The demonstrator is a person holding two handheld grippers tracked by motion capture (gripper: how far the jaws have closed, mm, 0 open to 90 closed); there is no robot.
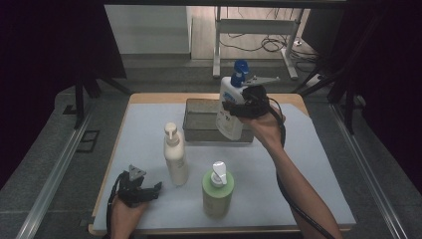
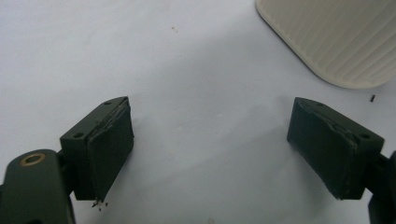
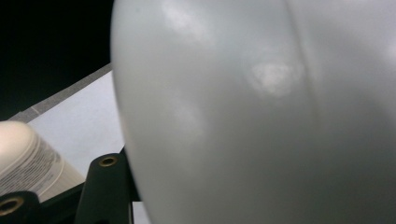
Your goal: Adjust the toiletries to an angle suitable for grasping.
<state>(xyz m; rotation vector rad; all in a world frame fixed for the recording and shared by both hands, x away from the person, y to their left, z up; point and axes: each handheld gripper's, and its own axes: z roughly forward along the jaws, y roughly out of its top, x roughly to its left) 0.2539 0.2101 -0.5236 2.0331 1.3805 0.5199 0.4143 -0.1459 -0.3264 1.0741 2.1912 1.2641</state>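
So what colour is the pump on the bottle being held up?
Blue pump, clearest in the high view.

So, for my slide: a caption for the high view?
Right gripper holds a blue-capped white bottle above the metal tray; left gripper rests open.

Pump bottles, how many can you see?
3: a cream bottle and a green bottle stand on the mat; the right gripper holds a blue-capped bottle over the metal tray.

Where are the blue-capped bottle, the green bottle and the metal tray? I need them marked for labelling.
blue-capped bottle [image 1: 230, 114]: high view, on its white body.
green bottle [image 1: 217, 194]: high view, on its green body.
metal tray [image 1: 199, 135]: high view, on its near wall.
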